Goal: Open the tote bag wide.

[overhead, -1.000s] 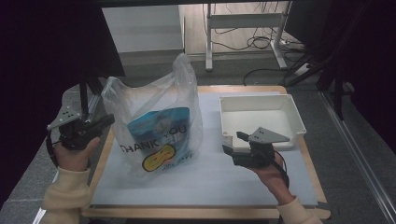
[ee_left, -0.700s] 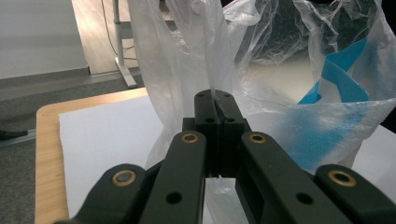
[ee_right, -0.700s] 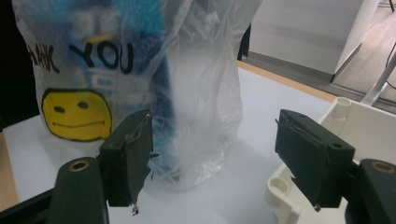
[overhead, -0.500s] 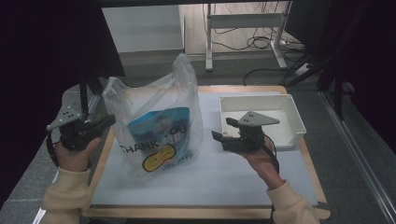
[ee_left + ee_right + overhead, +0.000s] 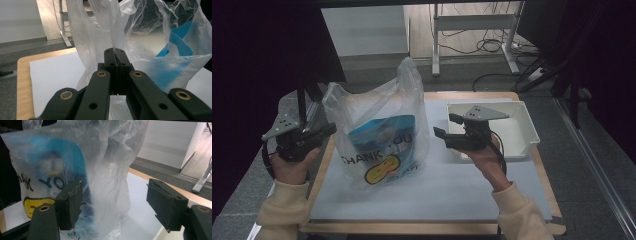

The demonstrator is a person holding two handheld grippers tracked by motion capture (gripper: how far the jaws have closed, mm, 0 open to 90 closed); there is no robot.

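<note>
Beside bag, right gripper now raised, jaws wide, empty; left gripper pinches bag edge.

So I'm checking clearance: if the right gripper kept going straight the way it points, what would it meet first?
Most likely the plastic bag: the right gripper has open jaws aimed at its side, with nothing between, though the gap is hard to judge.

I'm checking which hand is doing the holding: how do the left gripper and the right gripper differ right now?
The left gripper has its jaws shut, pinching a fold of the plastic bag; the right gripper stands open with nothing clamped. The left one sits at the bag's left edge, touching it; the right one hangs beside the bag's other side, in front of the white tray. Both are black, hand-held, and point toward the bag.
</note>
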